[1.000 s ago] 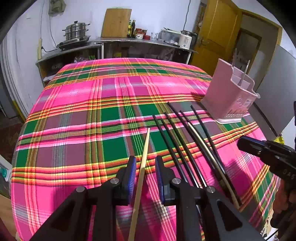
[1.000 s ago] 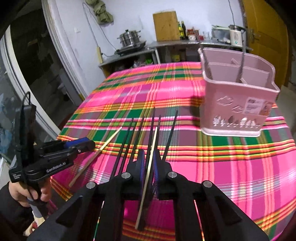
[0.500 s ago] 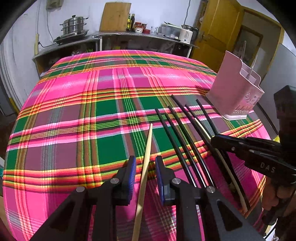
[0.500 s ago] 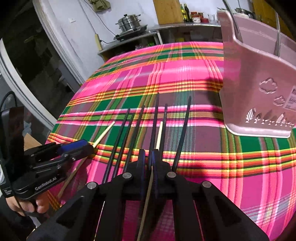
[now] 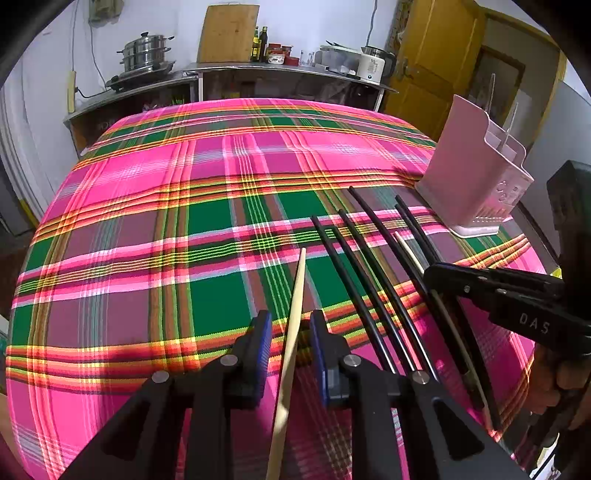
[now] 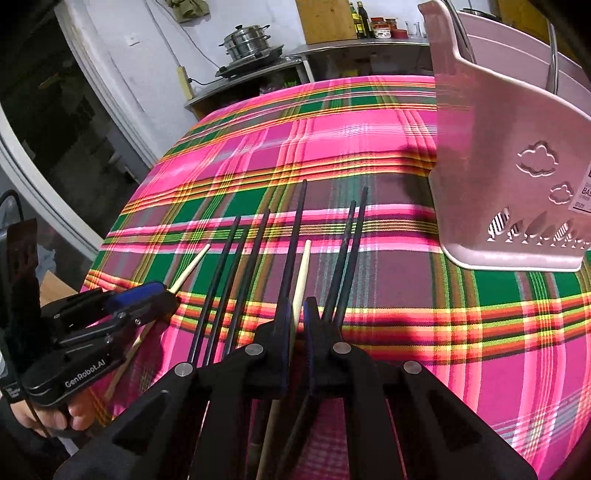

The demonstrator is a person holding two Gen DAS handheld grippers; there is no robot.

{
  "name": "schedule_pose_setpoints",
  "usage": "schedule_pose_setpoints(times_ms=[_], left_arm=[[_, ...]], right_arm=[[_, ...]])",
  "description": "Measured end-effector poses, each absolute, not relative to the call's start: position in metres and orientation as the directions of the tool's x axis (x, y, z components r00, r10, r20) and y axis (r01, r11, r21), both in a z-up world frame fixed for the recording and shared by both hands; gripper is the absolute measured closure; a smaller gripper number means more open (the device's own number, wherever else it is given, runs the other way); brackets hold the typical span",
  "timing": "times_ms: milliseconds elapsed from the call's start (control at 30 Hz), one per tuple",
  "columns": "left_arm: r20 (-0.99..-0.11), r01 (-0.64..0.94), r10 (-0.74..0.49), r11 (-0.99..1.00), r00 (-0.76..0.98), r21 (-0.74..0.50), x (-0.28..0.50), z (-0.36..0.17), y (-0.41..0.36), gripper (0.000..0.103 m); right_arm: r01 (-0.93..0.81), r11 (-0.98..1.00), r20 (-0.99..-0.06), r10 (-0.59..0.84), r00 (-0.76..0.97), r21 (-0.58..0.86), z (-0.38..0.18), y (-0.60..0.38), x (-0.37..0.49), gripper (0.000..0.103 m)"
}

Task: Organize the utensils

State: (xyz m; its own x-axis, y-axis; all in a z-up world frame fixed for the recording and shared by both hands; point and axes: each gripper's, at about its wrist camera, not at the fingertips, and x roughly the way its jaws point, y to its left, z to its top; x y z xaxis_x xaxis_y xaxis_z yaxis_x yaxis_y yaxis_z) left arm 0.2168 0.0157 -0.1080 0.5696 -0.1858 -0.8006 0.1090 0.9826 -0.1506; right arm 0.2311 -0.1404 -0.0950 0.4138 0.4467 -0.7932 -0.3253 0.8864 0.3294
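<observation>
Two pale wooden chopsticks and several black chopsticks [image 5: 354, 266] lie side by side on the plaid tablecloth [image 5: 184, 221]. My left gripper [image 5: 290, 321] straddles the left pale chopstick [image 5: 299, 284], open, with a gap on each side of it. My right gripper [image 6: 296, 306] is shut on the other pale chopstick [image 6: 303, 266], which lies among the black chopsticks [image 6: 295, 229]. That right gripper [image 5: 436, 275] also shows at the right of the left wrist view. A pink utensil holder [image 6: 491, 147] stands upright at the right with metal handles [image 6: 552, 55] in it.
The pink holder [image 5: 476, 184] sits near the table's right edge. Behind the table runs a counter with a steamer pot [image 5: 146, 51], a cutting board [image 5: 227, 33] and a kettle [image 5: 373, 66]. A yellow door [image 5: 436, 74] is at the back right. A hand [image 6: 55, 413] holds the left gripper [image 6: 162, 295].
My right gripper came down and forward over the pale chopstick among the black ones and narrowed onto it. My left gripper sank slightly toward the table, still straddling its chopstick.
</observation>
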Motion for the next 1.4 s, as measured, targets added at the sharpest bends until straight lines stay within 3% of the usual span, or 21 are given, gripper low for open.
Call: schedule_pose_setpoints(times_ms=[700, 1200, 1400], left_arm=[[-0.84, 0.172, -0.111, 0.985, 0.532, -0.021, 0.249, -0.109, -0.004, 0.082], [-0.846, 0.152, -0.172, 0.982, 0.504, -0.109, 0.26, -0.106, 0.005, 0.081], [-0.841, 0.16, -0.159, 0.983, 0.517, -0.087, 0.26, -0.107, 0.001, 0.081]], right_arm=[[-0.303, 0.916, -0.836, 0.373, 0.402, 0.263, -0.095, -0.125, 0.259, 0.096], [-0.304, 0.924, -0.858, 0.342, 0.383, 0.233, -0.092, -0.115, 0.283, 0.095], [-0.304, 0.926, -0.858, 0.335, 0.388, 0.224, -0.093, -0.113, 0.292, 0.095]])
